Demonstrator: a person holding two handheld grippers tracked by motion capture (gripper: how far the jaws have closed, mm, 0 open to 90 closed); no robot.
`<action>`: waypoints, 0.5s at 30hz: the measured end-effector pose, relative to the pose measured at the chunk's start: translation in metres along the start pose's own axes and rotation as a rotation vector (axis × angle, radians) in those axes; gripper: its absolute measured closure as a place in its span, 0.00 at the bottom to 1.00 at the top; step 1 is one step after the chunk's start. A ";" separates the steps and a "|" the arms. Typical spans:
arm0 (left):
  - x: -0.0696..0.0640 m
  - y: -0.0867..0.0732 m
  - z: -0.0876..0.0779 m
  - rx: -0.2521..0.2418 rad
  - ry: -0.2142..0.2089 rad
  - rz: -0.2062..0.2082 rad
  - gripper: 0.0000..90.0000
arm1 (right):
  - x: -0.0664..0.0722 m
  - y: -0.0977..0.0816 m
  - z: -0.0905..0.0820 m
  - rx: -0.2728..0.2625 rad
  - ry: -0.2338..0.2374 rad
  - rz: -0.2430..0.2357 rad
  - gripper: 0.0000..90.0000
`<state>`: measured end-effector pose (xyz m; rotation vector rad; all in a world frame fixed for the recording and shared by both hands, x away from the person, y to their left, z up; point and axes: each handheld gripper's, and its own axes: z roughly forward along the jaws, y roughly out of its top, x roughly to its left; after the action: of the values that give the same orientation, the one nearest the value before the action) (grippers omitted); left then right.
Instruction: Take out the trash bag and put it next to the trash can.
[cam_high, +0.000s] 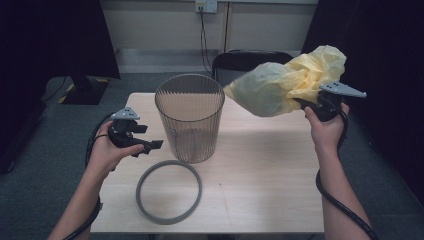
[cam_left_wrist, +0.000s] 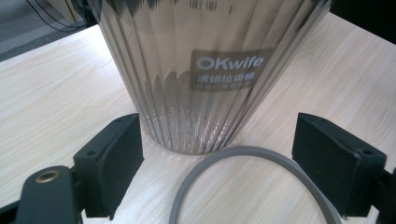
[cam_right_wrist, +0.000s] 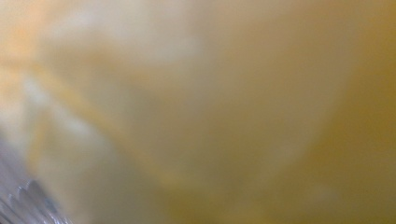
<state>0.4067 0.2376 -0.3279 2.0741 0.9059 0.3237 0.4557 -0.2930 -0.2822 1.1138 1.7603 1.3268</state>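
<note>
A clear ribbed waste bin (cam_high: 190, 117) stands upright on the wooden table (cam_high: 270, 165); its label faces the left gripper view on the bin's wall (cam_left_wrist: 201, 70). A grey ring (cam_high: 169, 191) lies flat in front of it, and its arc (cam_left_wrist: 243, 156) runs between my left jaws. My left gripper (cam_high: 150, 146) is open, low beside the bin's base, its jaws wide apart (cam_left_wrist: 217, 158). My right gripper (cam_high: 302, 103) is raised at the right, shut on a crumpled yellow plastic bag (cam_high: 287, 82) that billows toward the bin's rim. The bag (cam_right_wrist: 210, 107) hangs blurred close to the right gripper's camera.
A dark chair (cam_high: 250, 61) stands behind the table. A black monitor stand (cam_high: 82, 87) is on the floor at the left. A bit of the bin's ribbed rim (cam_right_wrist: 28, 205) shows low at the left in the right gripper view.
</note>
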 end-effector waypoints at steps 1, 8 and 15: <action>0.000 -0.002 0.001 0.004 -0.003 -0.004 0.18 | -0.001 -0.002 0.000 0.005 0.000 -0.001 0.96; 0.002 -0.013 0.006 0.014 -0.006 -0.021 0.18 | -0.001 -0.015 0.004 0.024 -0.001 0.007 0.96; 0.003 -0.023 0.013 0.026 -0.004 -0.037 0.18 | 0.001 -0.031 0.014 0.042 0.013 0.019 0.96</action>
<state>0.4049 0.2412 -0.3539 2.0782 0.9487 0.2897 0.4605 -0.2904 -0.3160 1.1501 1.7984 1.3166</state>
